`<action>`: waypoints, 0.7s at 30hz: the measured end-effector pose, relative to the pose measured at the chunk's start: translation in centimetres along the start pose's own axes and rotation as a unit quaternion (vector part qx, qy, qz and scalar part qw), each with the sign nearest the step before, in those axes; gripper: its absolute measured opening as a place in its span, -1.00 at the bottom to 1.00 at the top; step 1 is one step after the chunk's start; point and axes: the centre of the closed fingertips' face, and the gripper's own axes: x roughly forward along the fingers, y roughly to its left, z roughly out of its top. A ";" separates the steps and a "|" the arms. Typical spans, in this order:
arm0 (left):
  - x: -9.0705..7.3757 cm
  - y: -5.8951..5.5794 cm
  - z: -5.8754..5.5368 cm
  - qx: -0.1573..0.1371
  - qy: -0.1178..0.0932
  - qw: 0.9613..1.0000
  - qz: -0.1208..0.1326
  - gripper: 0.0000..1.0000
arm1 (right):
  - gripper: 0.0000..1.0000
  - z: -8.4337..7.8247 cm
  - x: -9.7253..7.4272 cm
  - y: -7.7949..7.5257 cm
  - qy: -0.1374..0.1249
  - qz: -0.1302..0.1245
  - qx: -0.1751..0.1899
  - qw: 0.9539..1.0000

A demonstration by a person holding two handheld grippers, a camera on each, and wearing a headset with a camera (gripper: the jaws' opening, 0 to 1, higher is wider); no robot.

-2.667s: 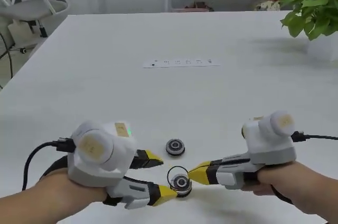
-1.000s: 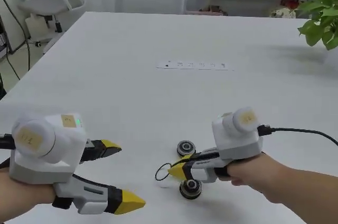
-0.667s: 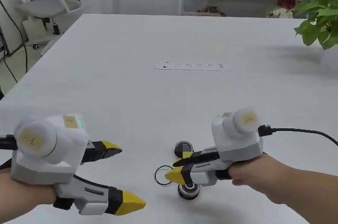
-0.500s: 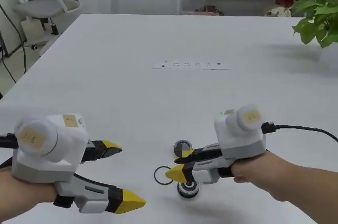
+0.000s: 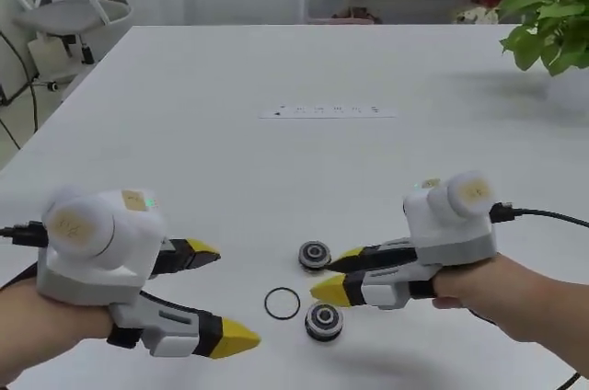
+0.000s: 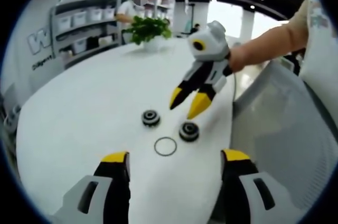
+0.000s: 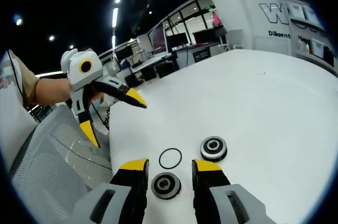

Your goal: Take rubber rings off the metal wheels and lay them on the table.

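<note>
Surface: broad white matte table top (image 5: 230, 77), smooth and flat. Its near edge ran just beside the work. Off that edge, a grey mesh chair back (image 6: 285, 118) showed in the left gripper view. Wide open room lay beyond the parts, up to a flush row of small sockets (image 5: 317, 111) mid-surface. A leafy green plant (image 5: 552, 4) stood at the far right corner, well apart from the work.

Task items sat in a tight cluster near the front edge:
- Thin black rubber ring (image 5: 282, 303), a plain round loop, lay flat on the surface and free of both wheels. Nothing touched it.
- Small round metal wheel (image 5: 324, 320), a dark outer band round a bright hub, lay flat just right of the ring.
- Second wheel of the same make (image 5: 315, 256) lay flat a little farther in, apart from the other two.

Whether either wheel carried a ring could not be told.

Left tool (image 5: 225, 295): white body, black jaws with yellow tips. The jaws were spread wide and held nothing. It was left of the cluster and pointed at the ring, with clear space between.

Right tool (image 5: 331, 272): same build, jaws moderately apart and gripping nothing. Its yellow tips hung over the gap between the two wheels. In the right gripper view the nearer wheel (image 7: 166, 185) sat in the gap between the jaws, with the ring (image 7: 170, 158) just ahead of the tips. Contact between jaw and wheel could not be told.
</note>
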 end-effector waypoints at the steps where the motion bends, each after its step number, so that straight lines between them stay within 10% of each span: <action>1: 0.2 0.0 0.1 0.002 0.001 1.000 -0.002 0.41 | -0.38 -0.1 -0.2 -0.1 0.000 -0.001 0.001 1.000; 21: 4.1 -0.3 0.9 0.019 0.019 0.999 -0.029 0.23 | -0.30 -3.1 -1.0 -0.3 0.020 -0.002 -0.006 1.000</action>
